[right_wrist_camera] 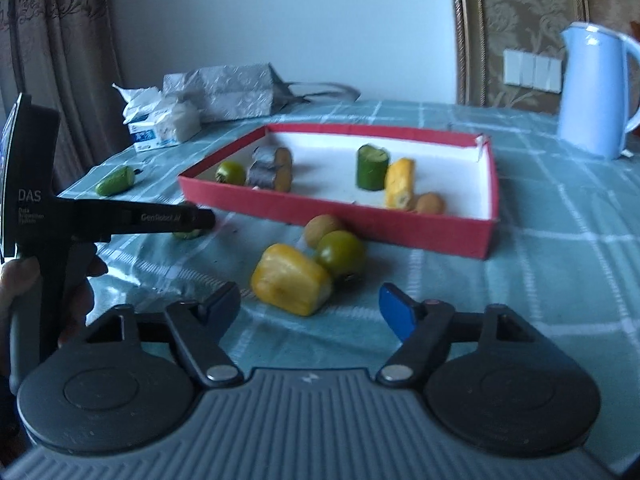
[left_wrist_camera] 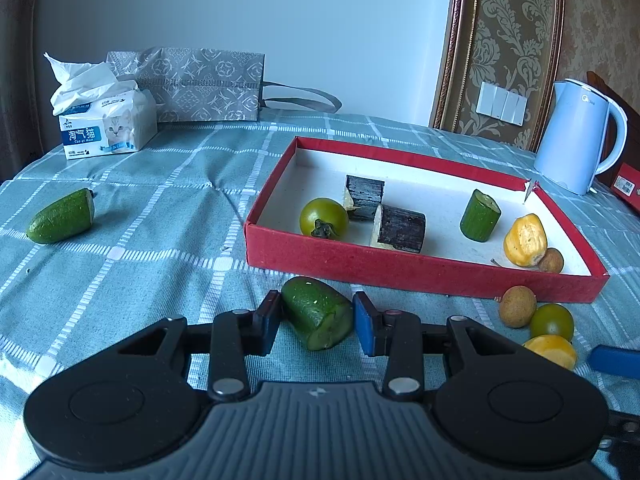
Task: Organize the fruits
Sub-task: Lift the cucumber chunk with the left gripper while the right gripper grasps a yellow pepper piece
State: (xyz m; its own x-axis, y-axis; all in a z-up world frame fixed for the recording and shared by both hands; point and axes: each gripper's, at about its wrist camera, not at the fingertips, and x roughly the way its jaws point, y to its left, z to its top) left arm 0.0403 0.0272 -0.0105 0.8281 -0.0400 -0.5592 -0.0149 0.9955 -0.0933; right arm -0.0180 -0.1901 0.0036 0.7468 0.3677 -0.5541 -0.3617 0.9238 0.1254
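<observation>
The left gripper (left_wrist_camera: 316, 320) is closed down on a cucumber piece (left_wrist_camera: 318, 312), both pads touching its sides; the piece lies tilted on the cloth (left_wrist_camera: 160, 240), cut face toward the camera. Just beyond it sits the red tray (left_wrist_camera: 420, 272), holding a green tomato (left_wrist_camera: 323, 218), two dark log chunks (left_wrist_camera: 382, 212), an upright cucumber stub (left_wrist_camera: 479, 216), a yellow piece (left_wrist_camera: 525, 240) and a longan (left_wrist_camera: 551, 260) half hidden behind that piece. Far to this gripper's left lies another cucumber end (left_wrist_camera: 61, 216). To its right, a longan, a tomato and a yellow piece cluster near the tray's front wall; the yellow one is partly cut off by the gripper body.

The right gripper (right_wrist_camera: 310, 308) stands about half open with nothing pressed between its pads. The yellow piece (right_wrist_camera: 292, 280) lies just ahead, between the fingers' lines but clear of both. The tomato (right_wrist_camera: 340, 254) touches it behind, the longan (right_wrist_camera: 322, 228) further back. This view is blurred. At its left, the other gripper's body hides most of the held cucumber; a hand (right_wrist_camera: 24, 280) on its handle is cut off by the frame edge.
</observation>
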